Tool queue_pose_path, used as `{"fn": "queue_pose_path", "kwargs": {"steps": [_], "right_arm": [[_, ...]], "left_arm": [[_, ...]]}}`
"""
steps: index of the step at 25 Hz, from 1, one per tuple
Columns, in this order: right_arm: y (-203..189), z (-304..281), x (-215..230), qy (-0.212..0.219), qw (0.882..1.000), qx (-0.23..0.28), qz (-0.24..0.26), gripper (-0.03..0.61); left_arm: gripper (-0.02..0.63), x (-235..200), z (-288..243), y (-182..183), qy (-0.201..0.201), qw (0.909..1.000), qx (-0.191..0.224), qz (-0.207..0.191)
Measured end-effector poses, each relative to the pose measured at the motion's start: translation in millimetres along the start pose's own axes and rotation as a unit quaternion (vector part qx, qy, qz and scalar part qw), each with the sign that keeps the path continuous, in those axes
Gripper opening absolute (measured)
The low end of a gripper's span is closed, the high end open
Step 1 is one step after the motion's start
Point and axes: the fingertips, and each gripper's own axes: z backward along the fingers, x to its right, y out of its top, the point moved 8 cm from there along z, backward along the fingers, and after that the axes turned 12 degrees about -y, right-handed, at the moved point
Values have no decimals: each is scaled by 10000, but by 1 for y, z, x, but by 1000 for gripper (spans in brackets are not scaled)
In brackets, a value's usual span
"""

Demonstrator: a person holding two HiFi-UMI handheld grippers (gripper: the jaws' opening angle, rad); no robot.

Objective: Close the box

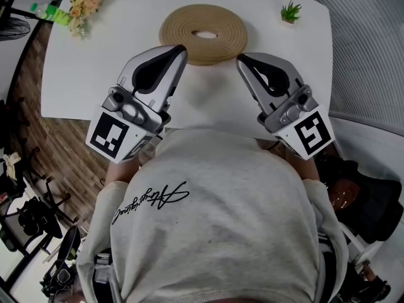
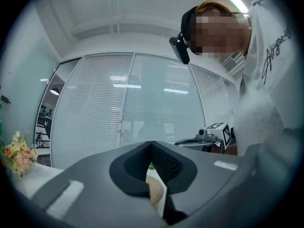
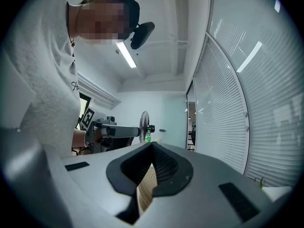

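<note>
Hovering | left gripper (image 1: 182, 49) and right gripper (image 1: 240, 58): jaws together, empty | woven round box (image 1: 203, 33): 1 o'clock of left, 11 o'clock of right, equally near

White table (image 1: 95, 68): woven box (image 1: 203, 35), flowers (image 1: 86, 0), plant (image 1: 290, 11)

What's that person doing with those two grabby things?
A person is at a white table with a gripper in each hand. The left gripper and the right gripper both have their jaws shut on nothing and are held by the near edge of a round woven box. Neither grips it. Flowers and a small plant sit at the far corners.
</note>
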Motion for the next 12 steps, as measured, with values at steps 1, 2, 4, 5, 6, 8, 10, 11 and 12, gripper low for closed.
{"fn": "queue_pose_path", "kwargs": {"steps": [1,2,4,5,6,8,10,11,12], "right_arm": [[0,0,0,17,10000,-7,49,0],[-1,0,0,33,10000,-7,89,0],[-1,0,-1,49,9999,5,115,0],[-1,0,-1,52,9999,8,114,0],[-1,1,-1,55,9999,11,112,0],[-1,1,-1,62,9999,25,106,0],[0,0,-1,67,9999,30,105,0],[0,0,-1,70,9999,27,106,0],[0,0,-1,74,9999,23,108,0]], "left_arm": [[-2,-1,1,0,18,10000,2,-1],[-2,-1,2,1,34,10000,2,-5],[-2,-1,4,0,58,10000,-7,-17],[-2,0,4,-1,66,10000,-13,-21],[-2,0,4,-1,73,10000,-17,-21],[-2,0,5,-2,87,10000,-17,-12],[-2,0,5,-2,99,9999,-17,-2],[-2,0,6,-2,101,9999,-18,0],[-2,0,6,-2,101,9999,-17,-1]]}}
